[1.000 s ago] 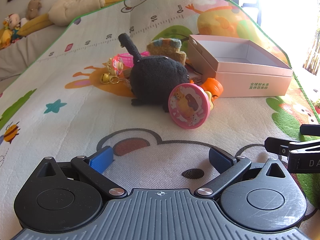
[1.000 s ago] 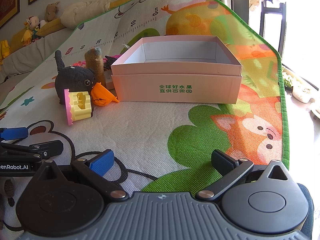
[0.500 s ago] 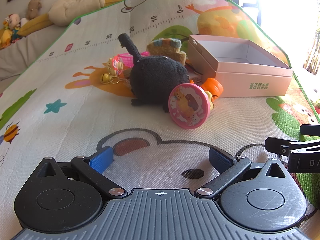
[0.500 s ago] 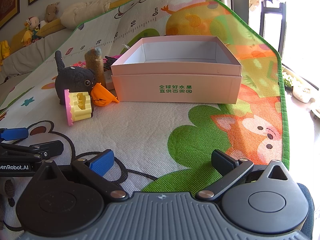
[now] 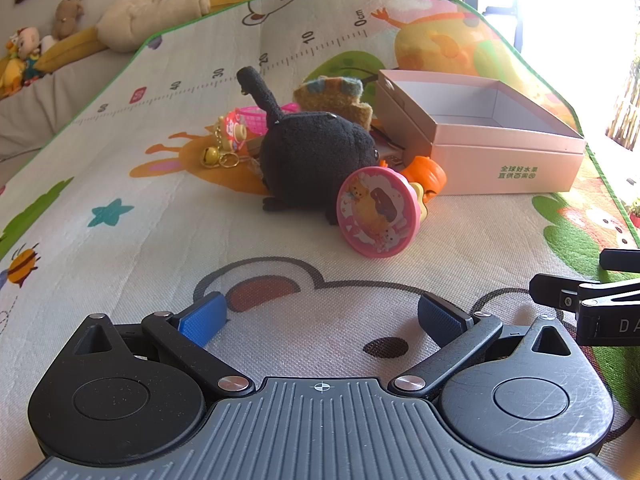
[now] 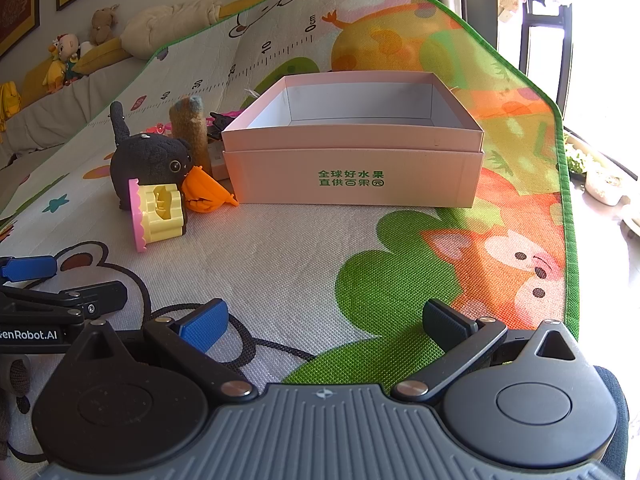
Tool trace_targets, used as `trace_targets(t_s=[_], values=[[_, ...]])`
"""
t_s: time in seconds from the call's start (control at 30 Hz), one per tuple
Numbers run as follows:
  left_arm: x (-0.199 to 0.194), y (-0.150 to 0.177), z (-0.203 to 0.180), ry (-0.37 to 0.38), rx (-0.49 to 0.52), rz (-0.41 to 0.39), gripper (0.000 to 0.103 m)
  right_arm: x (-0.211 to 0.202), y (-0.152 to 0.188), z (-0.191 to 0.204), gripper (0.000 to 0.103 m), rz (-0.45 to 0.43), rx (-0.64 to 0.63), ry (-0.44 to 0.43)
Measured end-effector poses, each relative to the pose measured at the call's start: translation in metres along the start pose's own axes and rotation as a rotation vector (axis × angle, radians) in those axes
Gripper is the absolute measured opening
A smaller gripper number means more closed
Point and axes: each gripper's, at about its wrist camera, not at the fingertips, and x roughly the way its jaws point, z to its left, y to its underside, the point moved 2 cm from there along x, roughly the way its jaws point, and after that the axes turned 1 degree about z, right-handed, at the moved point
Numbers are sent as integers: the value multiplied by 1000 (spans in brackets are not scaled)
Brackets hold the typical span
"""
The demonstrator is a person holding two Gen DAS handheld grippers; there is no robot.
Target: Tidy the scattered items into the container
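Nothing tidied yet — pink box (image 6: 352, 172) empty on play mat (image 6: 280, 272). Black plush (image 5: 316, 160), pink disc toy (image 5: 378, 212), orange toy (image 5: 426, 172), keychains (image 5: 224, 146) clustered beside box. Left gripper (image 5: 320, 316) and right gripper (image 6: 324, 320) fingers wide, holding nothing.

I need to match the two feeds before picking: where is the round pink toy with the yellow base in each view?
Left wrist: the round pink toy is right of centre, its printed face towards the camera, in front of the black plush.
Right wrist: the toy is at the left, seen side-on, yellow base showing.
Shared landmark: the pink box, to the toy's right in both.
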Motion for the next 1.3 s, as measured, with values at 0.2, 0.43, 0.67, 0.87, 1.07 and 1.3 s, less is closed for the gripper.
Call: trace_targets(t_s=[0.2, 0.43, 0.67, 0.87, 1.07, 1.3], values=[[0, 0, 0, 0, -1, 0, 103, 1, -1, 2, 103, 7, -10, 7], [-2, 1, 2, 4, -10, -6, 103, 1, -2, 7, 103, 18, -28, 24], [-2, 1, 3, -1, -5, -1, 103, 2, -3, 7, 103, 31, -40, 23], [-3, 2, 1, -7, 4, -9, 103, 3, -5, 5, 103, 58, -52, 7], [-2, 1, 0, -13, 15, -2, 103, -3, -1, 5, 103, 94, -35, 11], [-1, 1, 4, 28, 17, 12, 103, -4, -3, 3, 103, 129, -38, -2]])
